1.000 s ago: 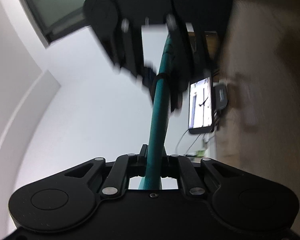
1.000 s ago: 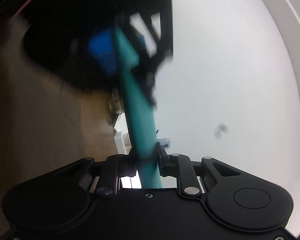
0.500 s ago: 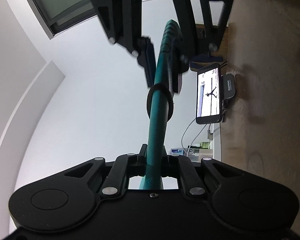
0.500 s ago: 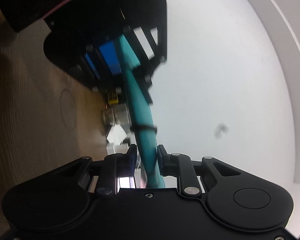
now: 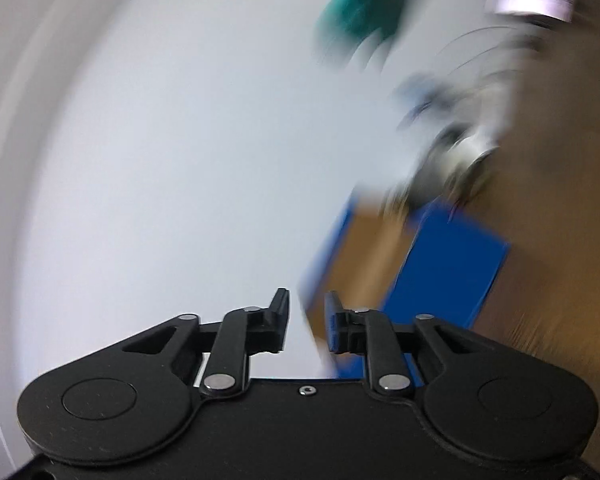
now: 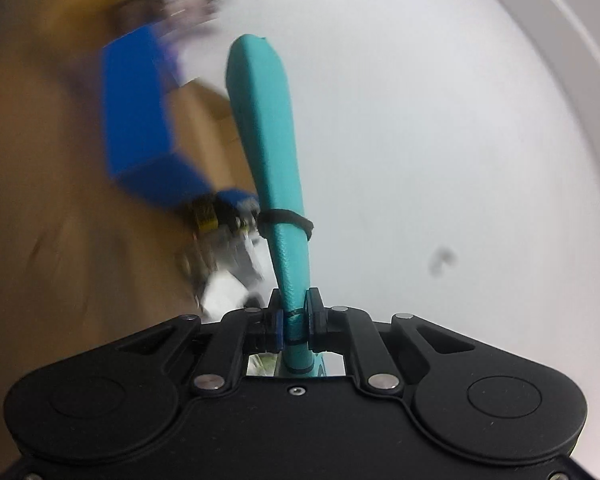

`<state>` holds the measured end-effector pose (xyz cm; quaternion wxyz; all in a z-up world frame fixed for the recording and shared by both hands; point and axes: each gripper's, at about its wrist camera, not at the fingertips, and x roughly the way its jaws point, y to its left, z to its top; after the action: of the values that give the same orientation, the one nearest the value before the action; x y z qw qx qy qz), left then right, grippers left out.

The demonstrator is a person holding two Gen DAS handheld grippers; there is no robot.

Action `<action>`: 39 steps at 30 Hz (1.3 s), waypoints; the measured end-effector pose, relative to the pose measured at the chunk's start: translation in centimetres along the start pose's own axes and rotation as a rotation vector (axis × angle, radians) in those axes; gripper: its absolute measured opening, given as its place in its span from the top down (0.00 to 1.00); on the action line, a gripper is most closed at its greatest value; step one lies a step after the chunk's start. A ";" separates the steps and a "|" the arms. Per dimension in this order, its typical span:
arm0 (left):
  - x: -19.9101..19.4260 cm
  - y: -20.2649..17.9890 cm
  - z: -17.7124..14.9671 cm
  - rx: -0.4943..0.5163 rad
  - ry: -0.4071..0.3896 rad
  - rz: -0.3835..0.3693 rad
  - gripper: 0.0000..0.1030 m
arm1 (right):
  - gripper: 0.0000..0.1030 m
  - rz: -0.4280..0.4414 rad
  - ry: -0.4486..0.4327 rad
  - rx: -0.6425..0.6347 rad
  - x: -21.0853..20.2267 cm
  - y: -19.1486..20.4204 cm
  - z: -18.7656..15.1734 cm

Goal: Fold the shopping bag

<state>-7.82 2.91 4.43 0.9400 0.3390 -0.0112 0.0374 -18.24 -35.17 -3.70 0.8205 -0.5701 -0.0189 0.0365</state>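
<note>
The right gripper (image 6: 294, 320) has its two fingers pressed tight against a teal shopping bag (image 6: 276, 168), folded and rolled into a slim bundle. The bundle runs from between the fingers up toward twelve o'clock in the right wrist view, widening to a rounded end near the top. A thin black elastic band (image 6: 286, 222) circles the bundle a little above the fingers. At about ten o'clock from the bundle sits a blue box (image 6: 140, 120) with a brown cardboard inside (image 6: 204, 124), blurred, resting on a wooden table (image 6: 40, 200). Small blurred items lie between the box and the gripper at nine o'clock; what they are cannot be told. A pale wall (image 6: 440, 140) fills the side from one to five o'clock.

The left gripper (image 5: 307, 326) has its fingers parted by a narrow gap, with nothing between them. In the left wrist view the teal bag (image 5: 360, 8) appears only as a blurred patch at one o'clock, well apart from these fingers. The blue box (image 5: 448, 272) lies at about two o'clock, near the fingers, on the wooden surface (image 5: 560, 240). A blurred tangle of objects sits beyond it.
</note>
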 end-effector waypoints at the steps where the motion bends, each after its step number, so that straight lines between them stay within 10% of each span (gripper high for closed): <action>1: 0.7 2.5 0.4 -0.241 0.113 -0.076 0.82 | 0.90 0.016 -0.008 0.015 1.4 -0.8 0.5; 4: 1.9 5.1 0.6 -0.548 0.259 -0.246 0.81 | 0.89 0.065 -0.033 0.061 5.4 -3.3 1.9; 10: 3.1 6.2 -0.8 -0.674 0.366 -0.203 0.72 | 0.88 0.328 0.010 -0.016 20.8 -2.7 13.7; 13: 3.7 7.2 -1.9 -0.744 0.412 -0.209 0.53 | 0.86 0.385 0.033 -0.058 22.6 -0.8 17.5; 17: 4.6 8.0 -2.8 -0.792 0.456 -0.172 0.53 | 0.81 0.510 0.136 -0.112 26.9 1.4 21.0; 20: 5.2 8.6 -3.5 -0.859 0.496 -0.173 0.46 | 0.56 0.599 0.174 -0.174 28.1 4.4 21.6; 24: 5.3 9.0 -4.4 -0.882 0.519 -0.171 0.36 | 0.48 0.572 0.073 -0.113 26.8 5.0 22.3; 30: 3.9 9.3 -3.7 -0.889 0.512 -0.116 0.17 | 0.35 0.444 -0.196 0.102 15.7 -3.9 20.3; 34: 1.9 7.9 -2.0 -0.864 0.482 -0.101 0.06 | 0.18 0.511 -0.342 0.337 9.7 -9.7 22.6; 39: -0.8 4.3 -1.3 -0.845 0.460 -0.239 0.00 | 0.15 0.599 -0.277 0.658 3.1 -11.3 16.8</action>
<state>-8.99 6.95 6.15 0.9710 -0.0901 0.2214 -0.0046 -15.95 -23.18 12.73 0.9009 -0.2495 0.0498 0.3516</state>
